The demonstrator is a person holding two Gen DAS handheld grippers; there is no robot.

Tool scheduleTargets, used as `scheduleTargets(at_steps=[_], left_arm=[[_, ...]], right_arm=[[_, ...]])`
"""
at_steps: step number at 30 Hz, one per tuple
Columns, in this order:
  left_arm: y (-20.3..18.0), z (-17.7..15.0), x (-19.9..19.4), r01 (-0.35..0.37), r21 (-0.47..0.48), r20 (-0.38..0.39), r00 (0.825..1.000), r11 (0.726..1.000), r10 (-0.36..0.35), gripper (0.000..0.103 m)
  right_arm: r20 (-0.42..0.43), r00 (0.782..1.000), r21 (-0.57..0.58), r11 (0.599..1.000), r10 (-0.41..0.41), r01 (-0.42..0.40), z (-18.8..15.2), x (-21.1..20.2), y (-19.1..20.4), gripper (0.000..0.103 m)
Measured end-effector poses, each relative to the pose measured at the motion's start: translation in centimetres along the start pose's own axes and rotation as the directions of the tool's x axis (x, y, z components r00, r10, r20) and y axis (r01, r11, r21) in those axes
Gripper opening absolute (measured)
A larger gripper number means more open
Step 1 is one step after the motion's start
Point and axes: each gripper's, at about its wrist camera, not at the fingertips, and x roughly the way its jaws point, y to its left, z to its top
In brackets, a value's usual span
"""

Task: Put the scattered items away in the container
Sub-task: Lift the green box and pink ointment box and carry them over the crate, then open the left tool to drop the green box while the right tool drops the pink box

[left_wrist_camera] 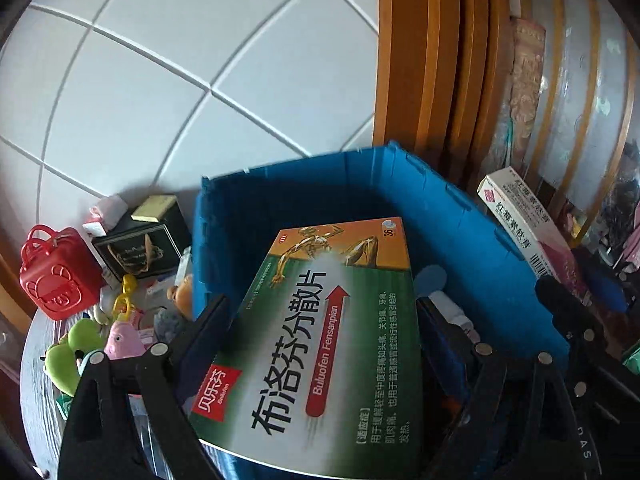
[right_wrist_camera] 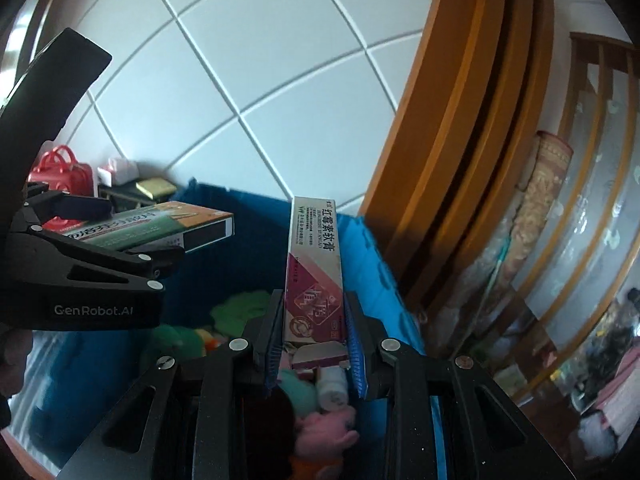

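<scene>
My left gripper (left_wrist_camera: 320, 312) is shut on a green and orange medicine box (left_wrist_camera: 332, 332) and holds it over the open blue box (left_wrist_camera: 460, 208). The same medicine box (right_wrist_camera: 160, 226) shows in the right wrist view, held by the left gripper (right_wrist_camera: 100, 264). My right gripper (right_wrist_camera: 314, 336) is shut on a long white and maroon ointment box (right_wrist_camera: 314, 264), held above the blue box (right_wrist_camera: 368, 248). The ointment box (left_wrist_camera: 524, 220) shows at the right in the left wrist view. Plush toys (right_wrist_camera: 324, 424) and a small white bottle (right_wrist_camera: 332, 388) lie inside the blue box.
Left of the blue box stand a red handbag-shaped case (left_wrist_camera: 56, 272), a black gift bag (left_wrist_camera: 140, 248), a green plush (left_wrist_camera: 72, 356) and a pink toy (left_wrist_camera: 124, 340). A white tiled wall (left_wrist_camera: 180, 80) is behind. A wooden door frame (left_wrist_camera: 440, 60) is at the right.
</scene>
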Motion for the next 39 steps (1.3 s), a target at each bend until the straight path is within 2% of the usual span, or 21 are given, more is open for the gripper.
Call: scheduleTargets(at_steps=[2, 6, 9, 10, 12, 14, 16, 19, 21, 25, 32, 39], left_arm=[[-2.4, 0.1, 3.8, -0.026, 0.016, -0.096, 0.995, 1.000, 0.027, 0.092], [-5.2, -0.9, 10.4, -0.065, 0.022, -0.273, 0.959, 0.998, 0.069, 0.092], [-6.0, -1.7, 14.2, -0.079, 0.034, -0.355, 0.931, 0.996, 0.086, 0.092], [-6.2, -2.2, 15.3, -0.080, 0.034, -0.382, 0.920, 0.996, 0.087, 0.092], [-6.7, -3.1, 17.0, -0.068, 0.035, -0.427, 0.901, 0.997, 0.077, 0.092], [-6.7, -4.3, 18.5, -0.061, 0.029, -0.475, 0.877, 0.998, 0.068, 0.092], [-6.6, -5.2, 19.3, -0.058, 0.021, -0.509, 0.859, 0.998, 0.061, 0.092], [-7.0, -5.5, 19.2, -0.062, 0.041, -0.502, 0.862, 0.997, 0.074, 0.094], [-7.2, -6.0, 19.1, -0.062, 0.054, -0.508, 0.858, 0.997, 0.081, 0.096], [-7.5, -6.1, 18.9, -0.035, 0.055, -0.513, 0.856, 0.998, 0.058, 0.102], [-7.6, -6.1, 18.7, -0.022, 0.060, -0.531, 0.846, 0.998, 0.050, 0.102], [-7.9, -5.9, 17.9, -0.016, 0.073, -0.509, 0.859, 0.997, 0.051, 0.102]], right_arm=[[-0.084, 0.996, -0.006, 1.000, 0.022, -0.023, -1.4, 2.9, -2.0, 0.027], [-0.235, 0.970, -0.009, 0.997, 0.067, -0.071, -3.3, 8.7, -3.4, 0.027], [-0.316, 0.944, 0.005, 0.995, 0.095, -0.099, -4.4, 12.1, -4.0, 0.027], [-0.357, 0.925, 0.028, 0.992, 0.126, -0.124, -4.7, 13.1, -4.3, 0.027], [-0.382, 0.908, 0.053, 0.985, 0.172, -0.164, -4.9, 14.0, -4.9, 0.027], [-0.394, 0.911, -0.006, 0.991, 0.121, -0.134, -5.3, 14.3, -4.7, 0.027], [-0.428, 0.895, -0.008, 0.990, 0.122, -0.139, -5.8, 15.3, -4.7, 0.027], [-0.449, 0.884, 0.002, 0.989, 0.131, -0.146, -6.3, 16.1, -4.7, 0.027], [-0.464, 0.874, 0.004, 0.987, 0.145, -0.162, -6.5, 16.3, -4.5, 0.027], [-0.494, 0.857, -0.020, 0.984, 0.145, -0.177, -6.5, 17.2, -4.1, 0.027], [-0.545, 0.825, -0.010, 0.982, 0.151, -0.186, -6.7, 18.0, -3.9, 0.028], [-0.552, 0.822, -0.015, 0.984, 0.141, -0.179, -6.6, 18.1, -4.1, 0.029]])
